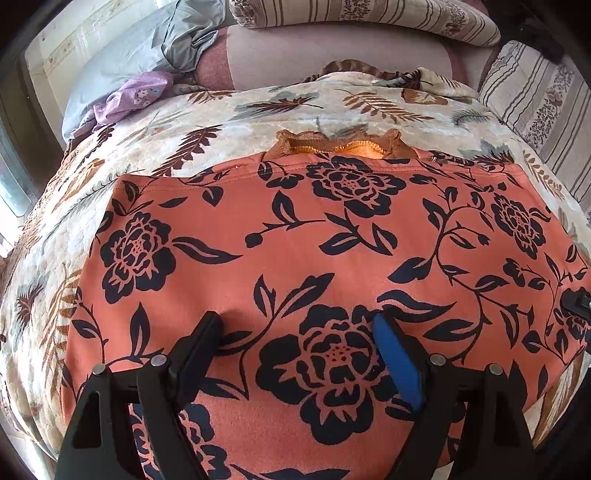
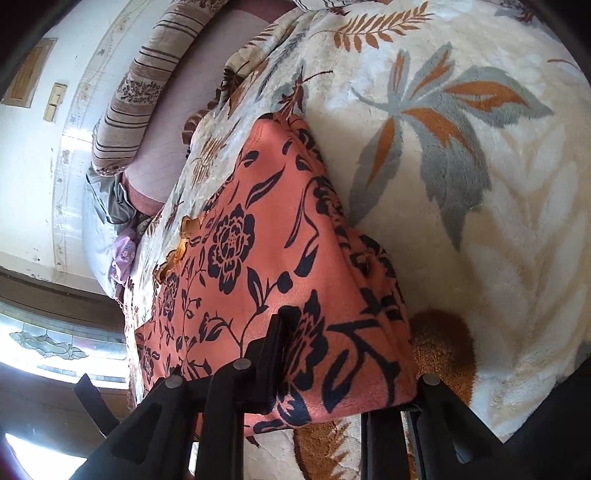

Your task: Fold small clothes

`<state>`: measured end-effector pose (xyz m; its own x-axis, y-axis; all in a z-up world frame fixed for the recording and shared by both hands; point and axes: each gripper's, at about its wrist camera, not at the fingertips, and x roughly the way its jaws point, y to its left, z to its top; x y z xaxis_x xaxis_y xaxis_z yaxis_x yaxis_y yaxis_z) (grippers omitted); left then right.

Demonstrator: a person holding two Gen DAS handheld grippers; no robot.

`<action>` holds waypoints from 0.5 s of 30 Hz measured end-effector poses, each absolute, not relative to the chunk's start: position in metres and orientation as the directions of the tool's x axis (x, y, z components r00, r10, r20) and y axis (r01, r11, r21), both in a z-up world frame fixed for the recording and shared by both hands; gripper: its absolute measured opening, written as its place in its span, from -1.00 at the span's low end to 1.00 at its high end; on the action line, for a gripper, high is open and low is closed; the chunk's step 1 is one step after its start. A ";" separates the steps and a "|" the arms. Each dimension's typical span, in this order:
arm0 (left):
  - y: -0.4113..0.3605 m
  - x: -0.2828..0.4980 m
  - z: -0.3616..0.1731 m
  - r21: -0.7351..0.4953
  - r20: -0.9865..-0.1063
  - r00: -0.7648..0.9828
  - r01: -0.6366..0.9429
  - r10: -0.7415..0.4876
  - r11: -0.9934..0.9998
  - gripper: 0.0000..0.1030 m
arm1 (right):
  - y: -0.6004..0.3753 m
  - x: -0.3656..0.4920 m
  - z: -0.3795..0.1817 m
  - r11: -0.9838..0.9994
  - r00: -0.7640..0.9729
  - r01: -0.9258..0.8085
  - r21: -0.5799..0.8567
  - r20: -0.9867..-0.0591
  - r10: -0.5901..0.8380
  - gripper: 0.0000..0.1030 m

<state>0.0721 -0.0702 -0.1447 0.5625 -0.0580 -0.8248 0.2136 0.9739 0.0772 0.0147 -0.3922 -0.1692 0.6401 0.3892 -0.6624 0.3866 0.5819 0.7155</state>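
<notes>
An orange garment with black flowers (image 1: 295, 240) lies folded flat on a cream leaf-print blanket (image 1: 147, 140); an orange knit edge (image 1: 332, 142) peeks out at its far side. My left gripper (image 1: 299, 325) is open, its fingers resting on the garment's near part. In the right wrist view the same garment (image 2: 266, 258) lies on the blanket (image 2: 480, 221). My right gripper (image 2: 343, 354) is open around the garment's near corner, one finger (image 2: 273, 339) on top; the other finger is hidden under the cloth.
Striped pillows (image 1: 369, 18) and a pink cushion (image 1: 332, 55) sit at the far side. A grey cloth (image 1: 184, 40) and a lilac cloth (image 1: 133, 96) lie at the far left. A wall (image 2: 37, 166) and window (image 2: 48, 343) stand left.
</notes>
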 end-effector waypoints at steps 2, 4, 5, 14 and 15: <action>-0.071 0.072 -0.145 0.078 -0.825 0.562 0.213 -0.057 0.974 0.65 | -0.394 0.013 -0.171 0.570 0.641 0.387 0.725 -0.656 0.399 -0.59; -0.070 0.072 -0.144 0.079 -0.826 0.561 0.215 -0.057 0.974 0.65 | -0.395 0.012 -0.173 0.555 0.644 0.386 0.737 -0.646 0.410 -0.55; -0.070 0.072 -0.144 0.079 -0.827 0.560 0.213 -0.055 0.974 0.65 | -0.397 0.012 -0.175 0.538 0.645 0.389 0.747 -0.638 0.420 -0.55; -0.083 0.073 -0.149 0.093 -0.835 0.547 0.237 -0.054 0.967 0.66 | -0.405 -0.001 -0.158 0.638 0.645 0.360 0.681 -0.676 0.357 -0.60; -0.081 0.072 -0.148 0.086 -0.827 0.558 0.235 -0.061 0.968 0.66 | -0.409 -0.005 -0.158 0.647 0.633 0.367 0.669 -0.689 0.353 -0.60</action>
<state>0.0723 -0.0808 -0.1480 0.5583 -0.0613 -0.8273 0.2345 0.9683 0.0865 -0.0054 -0.4088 -0.1575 0.6332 0.3527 -0.6889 0.3670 0.6469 0.6685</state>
